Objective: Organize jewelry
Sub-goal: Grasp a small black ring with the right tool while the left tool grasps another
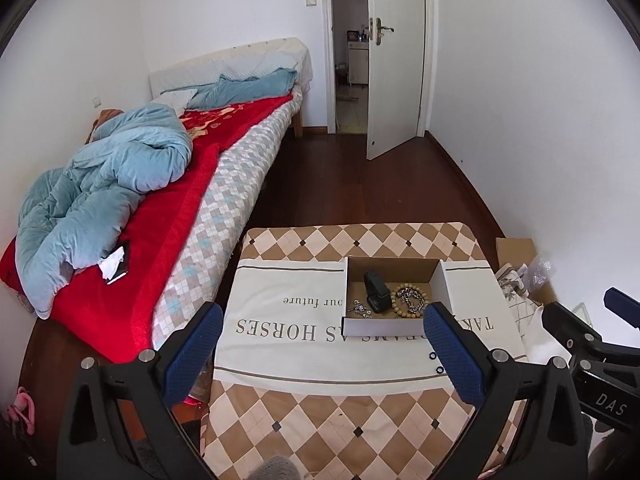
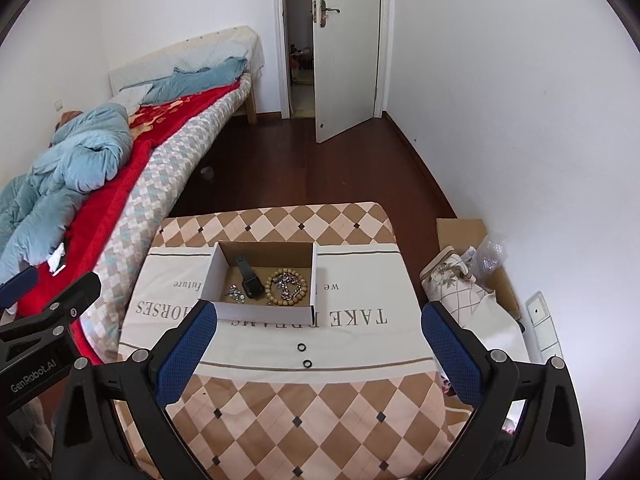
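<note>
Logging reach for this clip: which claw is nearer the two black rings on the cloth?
Right. The two black rings lie between the open right claw fingers, just ahead. The left claw, also open, sits left of them.

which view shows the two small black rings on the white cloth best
The right wrist view: both small black rings lie unobstructed between its fingers. In the left wrist view, the rings sit right beside the gripper's blue right finger pad, crowded.
</note>
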The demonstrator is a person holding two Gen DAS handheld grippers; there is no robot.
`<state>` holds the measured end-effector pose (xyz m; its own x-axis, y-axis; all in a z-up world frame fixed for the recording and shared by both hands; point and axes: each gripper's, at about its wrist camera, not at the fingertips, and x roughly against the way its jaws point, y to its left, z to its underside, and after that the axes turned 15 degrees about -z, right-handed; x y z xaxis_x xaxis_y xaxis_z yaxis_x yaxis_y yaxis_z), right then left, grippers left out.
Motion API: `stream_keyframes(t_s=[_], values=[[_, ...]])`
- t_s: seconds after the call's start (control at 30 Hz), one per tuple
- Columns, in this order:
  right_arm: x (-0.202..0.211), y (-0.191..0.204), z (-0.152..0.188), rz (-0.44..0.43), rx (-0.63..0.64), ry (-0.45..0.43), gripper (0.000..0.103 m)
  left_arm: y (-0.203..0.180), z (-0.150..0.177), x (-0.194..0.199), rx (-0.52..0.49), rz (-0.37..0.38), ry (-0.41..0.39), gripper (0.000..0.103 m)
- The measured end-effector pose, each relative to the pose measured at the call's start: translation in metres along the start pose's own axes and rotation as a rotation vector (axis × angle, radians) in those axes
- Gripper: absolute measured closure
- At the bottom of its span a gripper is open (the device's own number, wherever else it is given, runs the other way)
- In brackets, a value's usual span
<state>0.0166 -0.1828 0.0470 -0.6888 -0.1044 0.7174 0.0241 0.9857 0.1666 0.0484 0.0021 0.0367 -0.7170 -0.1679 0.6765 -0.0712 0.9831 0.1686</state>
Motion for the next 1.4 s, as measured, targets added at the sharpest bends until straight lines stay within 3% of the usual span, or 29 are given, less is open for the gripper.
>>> stream_keyframes(t_s=[0.3, 0.47, 0.53, 0.6, 0.7, 0.83, 1.03, 1.13, 1.17, 1.2, 1.23, 1.33, 1.4], values=[[0.007, -0.002, 0.008, -0.036, -0.008, -0.003, 0.0, -0.002, 0.009, 0.003, 0.021, -0.043, -0.001, 0.001], [-0.019, -0.029, 0.031, -0.047, -0.071, 0.018, 0.0, -0.004, 0.022, -0.021, 0.053, -0.057, 0.024, 0.001], [-0.041, -0.043, 0.046, -0.041, -0.091, 0.056, 0.007, -0.007, 0.031, -0.039, 0.061, -0.09, 0.052, 0.001], [-0.073, -0.059, 0.065, -0.038, -0.115, 0.114, 0.038, -0.01, 0.042, -0.058, 0.065, -0.134, 0.074, 0.001], [-0.116, -0.077, 0.092, -0.075, -0.154, 0.171, 0.041, -0.02, 0.059, -0.084, 0.034, -0.199, 0.099, 0.001], [-0.169, -0.077, 0.12, -0.103, -0.116, 0.204, 0.045, -0.031, 0.083, -0.126, -0.031, -0.266, 0.175, 0.001], [-0.225, -0.062, 0.136, -0.093, -0.042, 0.258, 0.053, -0.037, 0.1, -0.168, -0.072, -0.315, 0.268, 0.001], [-0.239, -0.056, 0.139, -0.062, 0.016, 0.254, 0.062, -0.038, 0.103, -0.18, -0.079, -0.319, 0.289, 0.001], [-0.241, -0.053, 0.139, -0.049, 0.034, 0.255, 0.07, -0.039, 0.103, -0.183, -0.081, -0.319, 0.294, 0.001], [-0.242, -0.051, 0.14, -0.042, 0.051, 0.248, 0.085, -0.039, 0.102, -0.185, -0.083, -0.317, 0.298, 0.001], [-0.242, -0.049, 0.141, -0.042, 0.069, 0.246, 0.09, -0.042, 0.102, -0.189, -0.086, -0.311, 0.302, 0.001], [-0.237, -0.049, 0.143, -0.041, 0.086, 0.248, 0.09, -0.056, 0.102, -0.192, -0.106, -0.268, 0.318, 0.001], [-0.227, -0.063, 0.14, -0.051, 0.029, 0.233, 0.09, -0.074, 0.102, -0.192, -0.13, -0.206, 0.333, 0.001]])
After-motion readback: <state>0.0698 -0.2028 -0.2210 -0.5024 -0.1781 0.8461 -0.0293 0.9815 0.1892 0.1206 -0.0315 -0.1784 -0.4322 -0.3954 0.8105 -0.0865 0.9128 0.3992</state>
